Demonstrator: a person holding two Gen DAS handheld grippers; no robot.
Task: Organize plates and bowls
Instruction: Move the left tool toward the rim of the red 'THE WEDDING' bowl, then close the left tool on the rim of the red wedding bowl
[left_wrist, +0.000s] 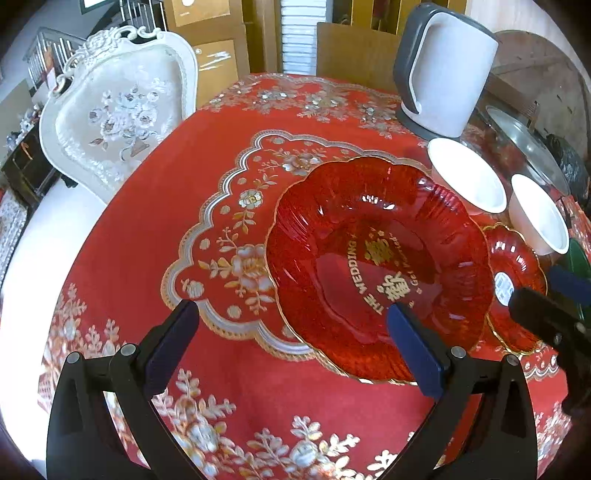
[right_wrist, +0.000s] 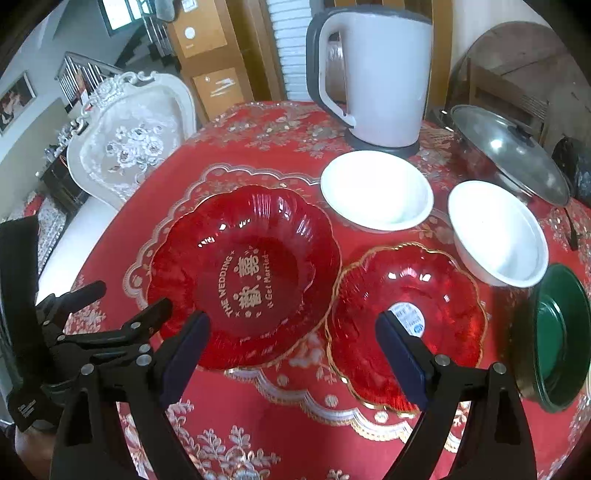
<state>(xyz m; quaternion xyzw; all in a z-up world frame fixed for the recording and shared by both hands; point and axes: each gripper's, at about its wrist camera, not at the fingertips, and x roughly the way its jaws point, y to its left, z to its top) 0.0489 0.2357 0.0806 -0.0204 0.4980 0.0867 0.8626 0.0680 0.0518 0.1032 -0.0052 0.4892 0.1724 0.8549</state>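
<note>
Scalloped red glass plates (right_wrist: 243, 273) sit beside smooth white bowls (right_wrist: 376, 192); both grippers (left_wrist: 291, 339) (right_wrist: 291, 354) gape wide, empty.

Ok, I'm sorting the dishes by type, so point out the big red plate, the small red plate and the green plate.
big red plate (right_wrist: 243, 280): right wrist view, on its lettered centre.
small red plate (right_wrist: 406, 295): right wrist view, on its inner floor.
green plate (right_wrist: 554, 332): right wrist view, on its inner face.

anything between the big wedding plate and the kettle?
Right wrist view: one white bowl sits between the big red plate and the kettle, just in front of the kettle's base. Otherwise only tablecloth.
</note>
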